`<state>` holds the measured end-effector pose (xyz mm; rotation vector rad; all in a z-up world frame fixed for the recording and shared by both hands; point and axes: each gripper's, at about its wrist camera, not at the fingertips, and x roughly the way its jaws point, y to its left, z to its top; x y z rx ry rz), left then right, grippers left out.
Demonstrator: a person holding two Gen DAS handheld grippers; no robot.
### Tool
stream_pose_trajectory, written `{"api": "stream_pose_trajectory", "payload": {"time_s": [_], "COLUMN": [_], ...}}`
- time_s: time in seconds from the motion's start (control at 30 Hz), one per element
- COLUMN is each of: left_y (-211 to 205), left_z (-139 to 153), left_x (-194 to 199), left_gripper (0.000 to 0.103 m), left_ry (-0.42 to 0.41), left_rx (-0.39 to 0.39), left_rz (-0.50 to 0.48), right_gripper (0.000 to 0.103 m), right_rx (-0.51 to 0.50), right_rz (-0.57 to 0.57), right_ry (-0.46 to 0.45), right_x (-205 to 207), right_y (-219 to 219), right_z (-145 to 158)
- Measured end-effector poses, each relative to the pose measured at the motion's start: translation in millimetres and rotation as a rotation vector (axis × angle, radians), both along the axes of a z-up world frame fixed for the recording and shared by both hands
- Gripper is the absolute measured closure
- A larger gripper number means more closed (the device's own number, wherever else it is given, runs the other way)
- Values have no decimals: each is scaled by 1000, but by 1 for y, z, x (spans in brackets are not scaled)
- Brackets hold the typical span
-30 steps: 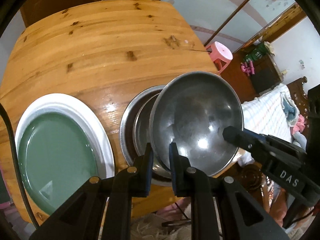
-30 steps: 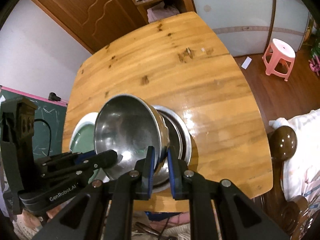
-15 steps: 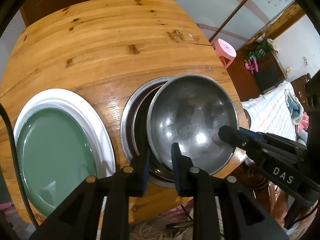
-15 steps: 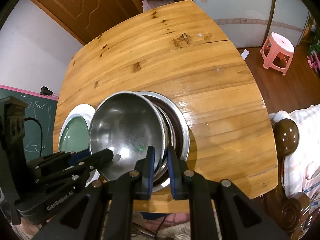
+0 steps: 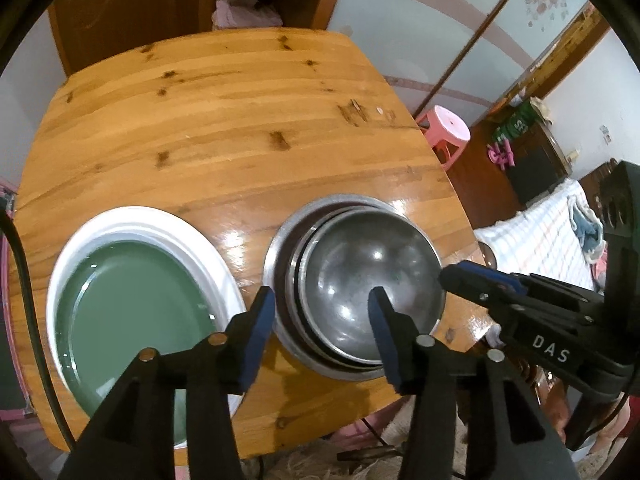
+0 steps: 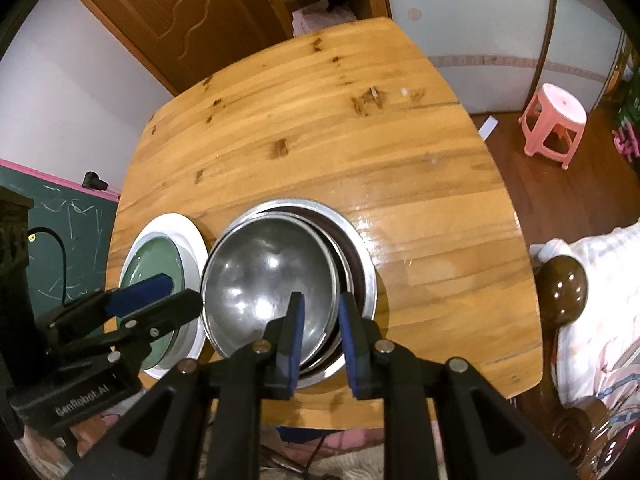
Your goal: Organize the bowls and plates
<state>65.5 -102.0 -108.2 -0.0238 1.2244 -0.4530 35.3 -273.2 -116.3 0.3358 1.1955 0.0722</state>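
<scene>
Round-cornered pine worktop, knotty planks, glossy near the front edge. Stack of steel dishes near that front edge: a shiny round steel bowl sits nested in a wide, flat-rimmed steel basin, with at least one more steel rim visible between them; the bowl lies off-centre in the stack, toward the left in the right wrist view. Just to the left of the stack, close but apart, a green round plate rests inside a larger white plate. Left gripper hangs over the near left edge of the stack, its blue-padded fingers spread wide and holding nothing; one finger is over the gap between plates and basin, the other over the bowl's interior. Right gripper straddles the near rim of the steel bowl, fingers parted with a gap either side of the rim, not pinching it. A pink plastic stool stands on the wooden floor beyond the worktop; a brown panelled door at the back.
</scene>
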Motion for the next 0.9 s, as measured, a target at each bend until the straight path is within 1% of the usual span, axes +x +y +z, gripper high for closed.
{"api": "stream_pose_trajectory", "payload": {"time_s": [0.13,0.23,0.3,0.37,0.43,0.53,0.57,0.7,0.9], "left_y": [7,12,16,18,21,21,21,21,19], "left_z": [8,15,20,25,30,34,35,38,39], "left_x": [-1,-1,-1,-1,-1,0,-1,-2,-7], "left_gripper": [49,43,36,32,31,28,26,23,23], "left_ry": [-28,-49,-66,-82,-100,-108,-111,-125,-148], "left_rx": [-8,-15,-19,-24,-28,-41,-45,-54,-42], "left_rz": [15,27,33,38,47,47,47,38,26], "right_gripper": [85,85,85,85,84,70,68,67,67], "right_rx": [-21,-27,-24,-22,-19,-15,-14,-11,-19], "right_rz": [-10,-14,-14,-13,-13,-19,-20,-19,-9], "right_ry": [-21,-32,-43,-58,-71,-96,-106,-126,-170], "right_x": [-1,-2,-3,-5,-6,-8,-9,-11,-16], "right_y": [-2,-6,-7,-9,-9,-10,-11,-12,-10], "right_z": [5,8,12,16,19,25,28,34,47]}}
